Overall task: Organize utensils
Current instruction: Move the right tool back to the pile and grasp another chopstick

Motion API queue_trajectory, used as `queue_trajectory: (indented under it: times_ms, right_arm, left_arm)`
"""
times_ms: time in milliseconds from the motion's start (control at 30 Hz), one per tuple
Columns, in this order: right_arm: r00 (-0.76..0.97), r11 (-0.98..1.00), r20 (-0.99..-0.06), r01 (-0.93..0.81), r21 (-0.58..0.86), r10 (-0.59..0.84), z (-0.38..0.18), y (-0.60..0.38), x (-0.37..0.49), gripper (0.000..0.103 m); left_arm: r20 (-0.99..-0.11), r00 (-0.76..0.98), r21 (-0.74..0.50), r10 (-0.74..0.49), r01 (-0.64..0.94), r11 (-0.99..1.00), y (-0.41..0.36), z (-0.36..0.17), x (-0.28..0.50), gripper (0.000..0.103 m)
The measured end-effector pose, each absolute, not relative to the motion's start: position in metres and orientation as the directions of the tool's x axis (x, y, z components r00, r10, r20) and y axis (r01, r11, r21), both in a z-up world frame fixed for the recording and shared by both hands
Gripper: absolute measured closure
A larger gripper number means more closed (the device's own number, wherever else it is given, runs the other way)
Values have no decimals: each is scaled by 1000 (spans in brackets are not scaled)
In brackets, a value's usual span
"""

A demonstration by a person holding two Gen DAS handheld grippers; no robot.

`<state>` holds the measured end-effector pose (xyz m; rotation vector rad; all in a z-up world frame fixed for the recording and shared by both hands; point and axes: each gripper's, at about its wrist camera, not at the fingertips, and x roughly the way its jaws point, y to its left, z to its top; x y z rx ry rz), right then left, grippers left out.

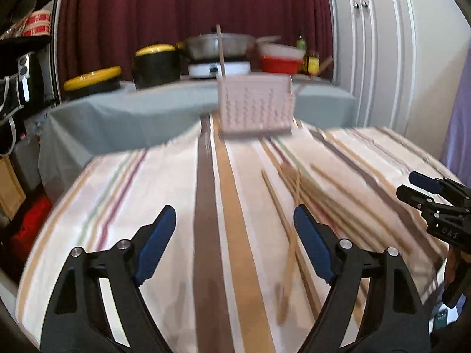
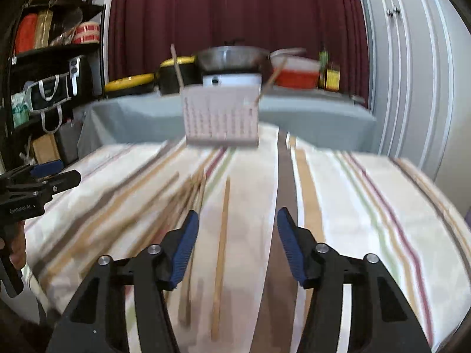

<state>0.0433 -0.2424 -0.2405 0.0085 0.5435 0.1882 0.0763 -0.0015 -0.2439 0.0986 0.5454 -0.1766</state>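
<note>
Several wooden chopsticks (image 1: 297,188) lie loose on the striped tablecloth (image 1: 147,206); they also show in the right wrist view (image 2: 222,241). A pale perforated utensil basket (image 1: 255,106) stands at the far edge of the cloth with a wooden stick upright in it, also seen in the right wrist view (image 2: 220,117). My left gripper (image 1: 235,232) is open and empty, above the cloth left of the chopsticks. My right gripper (image 2: 238,232) is open and empty, with one chopstick lying between its fingers. Both views are motion blurred.
Behind the basket a grey-covered table (image 1: 132,108) holds yellow-lidded black pots (image 1: 156,64), a metal pan on a white cooker (image 1: 219,47), a red container (image 1: 281,58) and bottles. Black shelves (image 2: 56,58) stand left, a white cupboard (image 1: 382,44) right.
</note>
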Motion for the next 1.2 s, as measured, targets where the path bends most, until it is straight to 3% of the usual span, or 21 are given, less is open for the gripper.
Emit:
queue_trajectory:
  times_ms: [233,433,533,667,1000,1200]
  right_arm:
    - [796,981,-574,-176,83,191,-277,-245,27,62]
    - [814,980,-548,-184,73,194,-280,-243,19,68]
    - [819,977,-535,-201,66,205,-281,-240,15,77]
    - [823,975,-526,-211,67,214,-282,-236,12,86]
    - [833,973,-506,-214,82,226,-284,-233,7,92]
    - [835,971,-497,-220,93,236,-285,-234,5,94]
  left_arm:
    - [-578,806,59,-130,201,978,-7,-280,63,30]
    - [-574,808,77,-137,219,973,-13,-289,55,32]
    - [-579,803,85,-141,231,969,-16,-293,51,36]
    - [-591,794,97,-146,249,964,-22,-299,49,47]
    - [-580,788,99,-207,321,942,-32,-304,44,87]
    - [-575,793,142,-199,336,931,-42,-306,42,96]
